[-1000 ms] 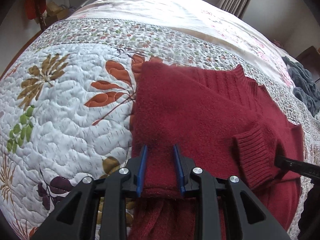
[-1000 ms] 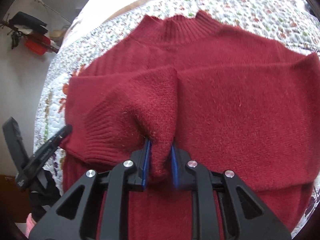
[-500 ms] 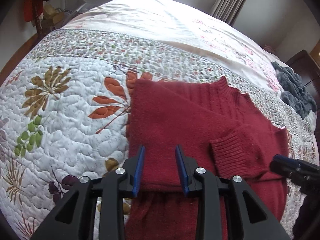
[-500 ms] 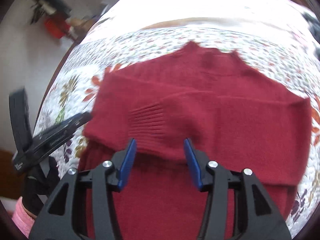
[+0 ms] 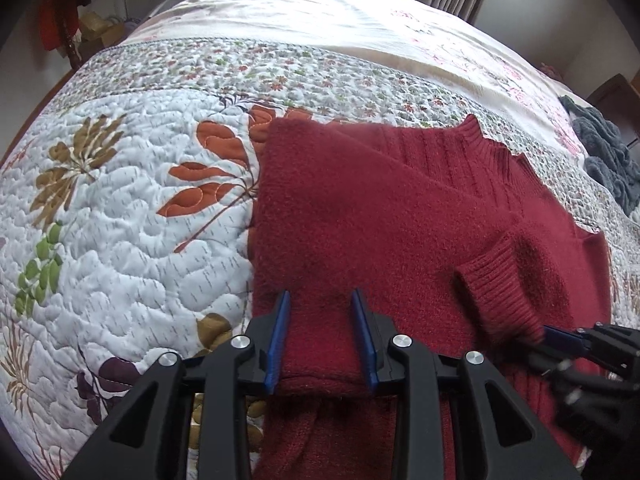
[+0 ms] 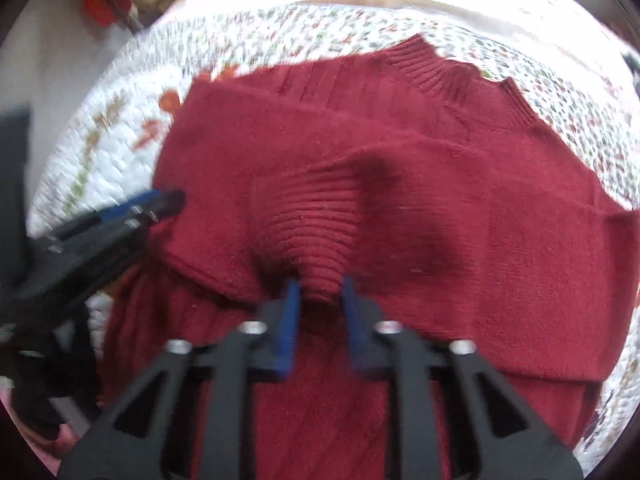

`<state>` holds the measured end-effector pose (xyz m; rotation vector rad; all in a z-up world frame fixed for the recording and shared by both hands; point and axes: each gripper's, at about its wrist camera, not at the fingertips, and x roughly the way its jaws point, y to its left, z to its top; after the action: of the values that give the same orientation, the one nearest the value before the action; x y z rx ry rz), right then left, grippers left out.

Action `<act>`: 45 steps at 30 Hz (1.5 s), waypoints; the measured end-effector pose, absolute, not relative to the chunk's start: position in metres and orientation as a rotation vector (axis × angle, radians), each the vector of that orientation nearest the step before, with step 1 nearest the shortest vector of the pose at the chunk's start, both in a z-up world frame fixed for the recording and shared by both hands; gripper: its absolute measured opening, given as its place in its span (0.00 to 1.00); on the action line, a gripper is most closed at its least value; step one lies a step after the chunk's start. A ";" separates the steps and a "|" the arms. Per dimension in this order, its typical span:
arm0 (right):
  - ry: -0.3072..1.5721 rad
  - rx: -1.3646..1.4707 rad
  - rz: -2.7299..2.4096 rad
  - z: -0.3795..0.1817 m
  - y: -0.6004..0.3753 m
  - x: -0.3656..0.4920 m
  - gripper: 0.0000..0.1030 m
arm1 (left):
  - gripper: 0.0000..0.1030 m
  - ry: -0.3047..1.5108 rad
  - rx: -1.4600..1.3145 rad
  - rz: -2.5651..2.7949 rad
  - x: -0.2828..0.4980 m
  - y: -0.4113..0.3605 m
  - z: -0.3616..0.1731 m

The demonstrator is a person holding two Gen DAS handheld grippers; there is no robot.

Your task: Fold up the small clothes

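Red sweater is lying on the quilt, filling frame centre, sleeves folded across its body. Left gripper is sitting at lower centre, fingers spread apart straddling the folded edge. Right gripper is closing narrow around the ribbed cuff, view blurred. Grey cloth is lying far right.

A bed carries everything, spread with a white quilt stitched with orange, brown and green leaves, a small-flowered band beyond them, and pale cream cloth past that. A dark red sweater lies flat on the quilt. Well to the right of the sweater's collar, a heap of grey fabric rests near the bed's edge.
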<state>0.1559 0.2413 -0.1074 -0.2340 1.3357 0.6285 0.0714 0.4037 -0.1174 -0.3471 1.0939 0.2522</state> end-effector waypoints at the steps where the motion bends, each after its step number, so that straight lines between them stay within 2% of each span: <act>1: 1.324 -0.184 0.628 -0.100 0.230 0.160 0.13 | 0.31 1.094 -0.351 0.253 0.071 0.405 -0.118; 7: 1.295 0.104 0.571 -0.068 0.140 0.190 0.13 | 0.31 1.091 -0.348 0.255 0.071 0.404 -0.119; 13: 1.343 0.246 0.434 -0.089 0.053 0.211 0.14 | 0.31 1.092 -0.335 0.271 0.072 0.402 -0.122; 16: 1.390 0.312 0.407 -0.107 0.025 0.214 0.23 | 0.31 1.099 -0.334 0.273 0.073 0.403 -0.124; 18: 1.383 0.310 0.375 -0.109 0.013 0.213 0.24 | 0.31 1.104 -0.336 0.267 0.072 0.405 -0.124; 20: 1.371 0.379 0.398 -0.108 -0.002 0.211 0.39 | 0.31 1.110 -0.334 0.263 0.072 0.406 -0.119; 23: 1.332 0.467 0.412 -0.104 -0.019 0.215 0.52 | 0.31 1.068 -0.345 0.269 0.068 0.404 -0.099; 26: 1.354 0.511 0.424 -0.113 -0.019 0.224 0.55 | 0.32 1.018 -0.359 0.215 0.069 0.391 -0.077; 28: 1.395 0.489 0.411 -0.124 -0.012 0.230 0.51 | 0.33 1.017 -0.355 0.170 0.076 0.380 -0.072; 29: 1.414 0.477 0.410 -0.130 -0.006 0.233 0.36 | 0.33 1.023 -0.353 0.147 0.081 0.374 -0.072; 30: 1.440 0.464 0.422 -0.136 0.000 0.235 0.27 | 0.33 1.037 -0.346 0.132 0.087 0.368 -0.074; 31: 1.451 0.450 0.422 -0.136 0.003 0.236 0.09 | 0.34 1.046 -0.340 0.131 0.089 0.365 -0.076; 37: 1.392 0.355 0.382 -0.115 0.002 0.223 0.08 | 0.33 1.135 -0.342 0.152 0.095 0.371 -0.110; 45: 1.442 0.343 0.340 -0.147 -0.001 0.219 0.08 | 0.34 1.138 -0.319 0.143 0.095 0.368 -0.115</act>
<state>0.2193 -0.0011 -0.1467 0.3429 1.4416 0.3396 0.0954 0.3678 -0.1152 -0.3191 1.1376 0.1429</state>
